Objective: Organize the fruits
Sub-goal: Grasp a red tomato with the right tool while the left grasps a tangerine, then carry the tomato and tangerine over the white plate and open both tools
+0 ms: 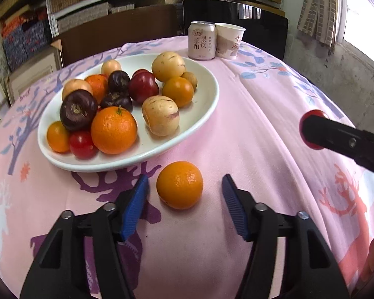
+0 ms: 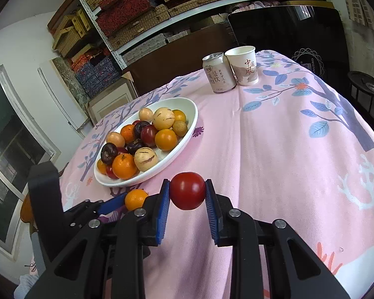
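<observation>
Pink cloth w/ deer & branch prints (image 1: pixel 249 129) covers the bench; shelves of woven boxes (image 2: pixel 137 7) are seen behind. Pink drink can (image 1: pixel 202 40) & paper cup (image 1: pixel 229 40), marked 中国風, stand at the far edge, touching. White oval plate (image 1: pixel 207 104) is piled w/ fruit. Left claw (image 1: pixel 184 189) is part open around a loose orange mandarin (image 1: pixel 179 185), pads apart from it. Right claw (image 2: pixel 187 191) is clamped on a red tomato (image 2: pixel 187 190), held above the cloth.

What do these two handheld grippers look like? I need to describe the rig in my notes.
Both look alike. The left gripper and the right gripper have matte black plastic bodies with angular linkage arms joined by round silver bolts. Each finger carries a flat blue pad with fine ribbing. No cables or printed markings show, and no sleeve is clearly visible.
</observation>
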A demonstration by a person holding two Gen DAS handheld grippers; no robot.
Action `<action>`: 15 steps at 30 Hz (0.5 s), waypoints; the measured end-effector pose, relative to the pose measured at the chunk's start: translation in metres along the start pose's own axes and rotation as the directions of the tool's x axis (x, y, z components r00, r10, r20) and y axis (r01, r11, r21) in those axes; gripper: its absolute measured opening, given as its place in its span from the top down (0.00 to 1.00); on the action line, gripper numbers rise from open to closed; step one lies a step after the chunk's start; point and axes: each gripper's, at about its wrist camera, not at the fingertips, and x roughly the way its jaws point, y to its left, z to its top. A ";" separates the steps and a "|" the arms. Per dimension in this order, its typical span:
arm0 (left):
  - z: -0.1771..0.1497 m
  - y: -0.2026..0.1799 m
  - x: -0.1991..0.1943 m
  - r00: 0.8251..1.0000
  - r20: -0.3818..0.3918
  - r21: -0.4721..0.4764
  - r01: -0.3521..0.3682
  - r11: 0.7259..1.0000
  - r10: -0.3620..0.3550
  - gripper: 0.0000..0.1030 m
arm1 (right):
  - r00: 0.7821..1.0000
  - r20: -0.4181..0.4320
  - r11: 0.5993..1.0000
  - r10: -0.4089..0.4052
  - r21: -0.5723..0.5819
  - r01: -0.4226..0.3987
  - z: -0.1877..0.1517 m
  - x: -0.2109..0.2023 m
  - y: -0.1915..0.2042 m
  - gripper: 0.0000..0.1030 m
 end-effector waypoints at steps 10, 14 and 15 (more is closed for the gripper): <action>-0.009 0.005 -0.016 0.999 0.039 -0.001 -0.036 0.999 0.036 0.66 | 1.000 -0.005 1.000 -0.009 -0.014 0.009 -0.004 0.003 0.004 0.72; -0.014 0.021 -0.041 0.992 0.091 -0.024 -0.087 0.996 0.089 0.66 | 1.000 -0.018 0.999 -0.024 -0.044 0.023 -0.009 0.007 0.010 0.73; -0.015 0.026 -0.046 0.990 0.100 -0.031 -0.099 0.995 0.102 0.66 | 0.999 -0.021 0.998 -0.027 -0.055 0.025 -0.011 0.009 0.012 0.72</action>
